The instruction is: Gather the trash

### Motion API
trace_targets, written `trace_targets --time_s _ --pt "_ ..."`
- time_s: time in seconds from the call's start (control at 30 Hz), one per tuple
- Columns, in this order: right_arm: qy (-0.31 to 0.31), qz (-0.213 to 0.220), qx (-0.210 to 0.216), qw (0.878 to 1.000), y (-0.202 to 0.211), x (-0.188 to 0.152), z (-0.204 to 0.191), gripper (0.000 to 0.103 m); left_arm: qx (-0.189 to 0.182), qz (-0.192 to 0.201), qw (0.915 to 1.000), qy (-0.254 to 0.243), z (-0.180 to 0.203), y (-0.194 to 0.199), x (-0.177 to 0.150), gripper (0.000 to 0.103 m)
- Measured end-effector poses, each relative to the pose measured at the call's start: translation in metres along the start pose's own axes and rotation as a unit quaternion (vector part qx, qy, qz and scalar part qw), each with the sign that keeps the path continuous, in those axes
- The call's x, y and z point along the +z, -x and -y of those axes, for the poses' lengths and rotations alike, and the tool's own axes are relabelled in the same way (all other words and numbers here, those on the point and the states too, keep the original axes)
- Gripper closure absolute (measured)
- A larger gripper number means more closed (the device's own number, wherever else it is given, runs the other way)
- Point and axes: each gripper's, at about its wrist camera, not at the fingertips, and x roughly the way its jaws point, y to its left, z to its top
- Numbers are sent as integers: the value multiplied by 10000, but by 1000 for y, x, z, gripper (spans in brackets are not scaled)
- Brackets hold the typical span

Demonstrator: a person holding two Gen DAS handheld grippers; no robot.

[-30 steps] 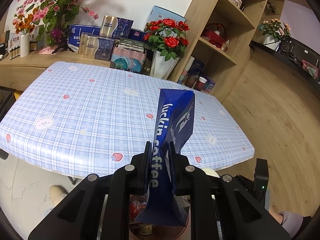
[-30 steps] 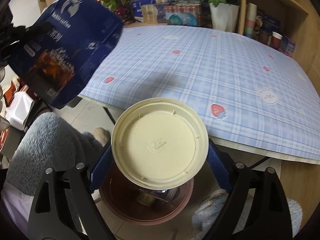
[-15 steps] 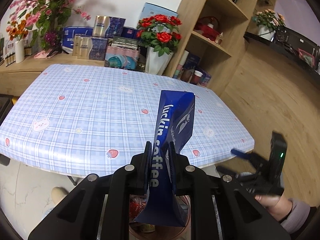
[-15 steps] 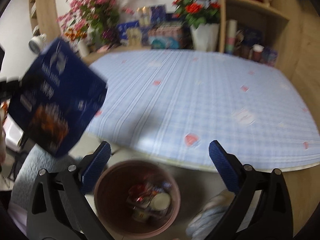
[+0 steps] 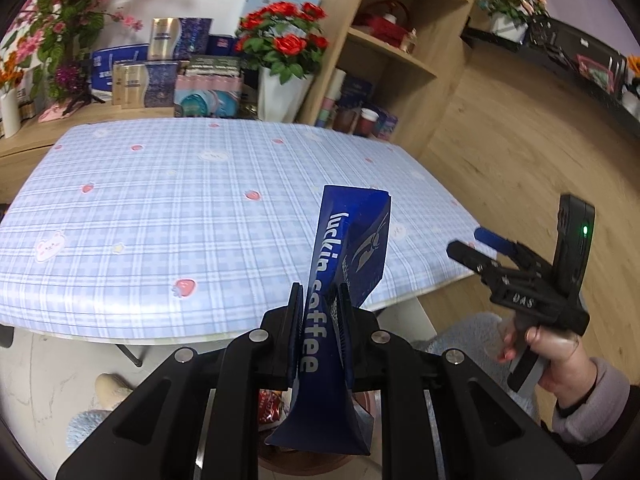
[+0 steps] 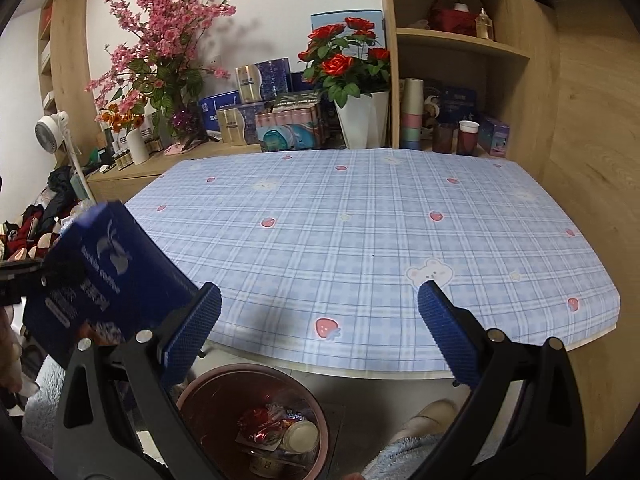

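Left tongs (image 5: 318,312) tilted downward (bag (image 5: 344,264) pinched)

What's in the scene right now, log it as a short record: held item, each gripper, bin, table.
held item: blue coffee bag, upright between the pads
left gripper: shut on the bag, above the bin
right gripper: open, nothing between the pads
bin: on the floor at the table's near edge, wrappers and a pale lid inside
table: plaid cloth, nothing left on it
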Motion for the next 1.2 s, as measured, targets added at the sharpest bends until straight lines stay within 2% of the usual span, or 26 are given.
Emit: trace_targets --time_s 0.17,0.43,0.5,0.57,0.7,0.77,0.87,1.03,1.2 --pt "-76 -56 -18 10000 -2 -5 7 6 -79 -232 9994 -235 15 -18 -10 86" --pt "-168 -132 -45 9998 -7 -11 14 6 -195 -546 9979 -291 22 -45 -25 85" --pt "-170 -145 -39 9997 -7 -13 14 6 -143 -547 9981 -246 19 -48 -28 76" --pt "-163 -167 -24 9997 -8 -14 12 6 -90 -490 9986 -182 16 -49 -28 56" --pt "-100 -202 -1 9997 -9 -16 8 6 84 -357 9992 -162 11 -43 -24 47" --pt "-74 -210 15 9998 -10 -16 5 6 229 -237 9991 -250 11 -38 -22 35" --pt "-30 -201 26 9998 -9 -14 2 6 370 -65 9987 -354 10 -32 -17 24" --pt "44 -149 25 9999 -6 -9 -4 6 650 236 9967 -424 8 -18 -7 12" --pt "113 -90 41 9999 1 2 -7 6 1066 590 9908 -590 8 2 8 9"
